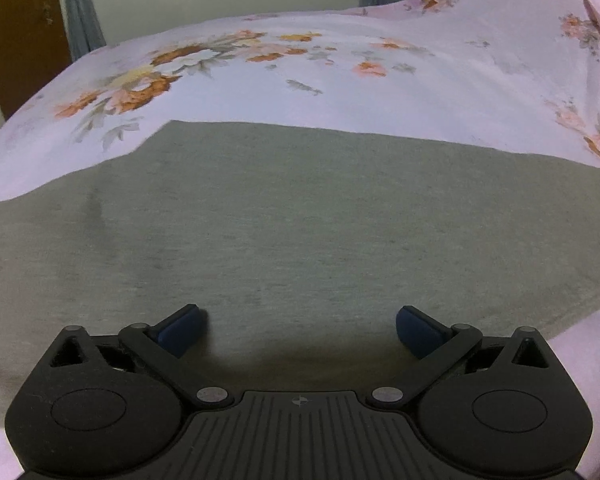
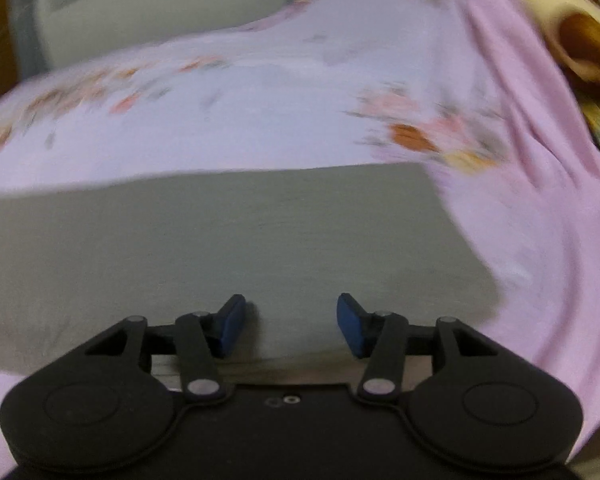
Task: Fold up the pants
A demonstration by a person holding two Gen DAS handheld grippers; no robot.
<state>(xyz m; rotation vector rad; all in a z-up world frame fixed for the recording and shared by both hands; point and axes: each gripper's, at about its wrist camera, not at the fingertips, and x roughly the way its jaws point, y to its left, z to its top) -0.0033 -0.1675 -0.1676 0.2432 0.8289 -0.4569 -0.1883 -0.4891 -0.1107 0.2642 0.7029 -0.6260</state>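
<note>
Grey-green pants (image 1: 300, 216) lie flat on a pink floral bedsheet (image 1: 420, 92), with a straight far edge. My left gripper (image 1: 300, 330) hovers low over the near part of the pants, wide open and empty. In the right wrist view the pants (image 2: 228, 236) fill the middle, their right corner near the sheet's folds. My right gripper (image 2: 291, 326) is open over the near edge of the pants and holds nothing. The right wrist view is blurred by motion.
The bedsheet (image 2: 520, 220) is wrinkled at the right. A patterned pillow or blanket (image 2: 588, 36) lies at the far right. A wooden door (image 1: 16, 32), curtains (image 1: 80, 12) and a wall stand behind the bed.
</note>
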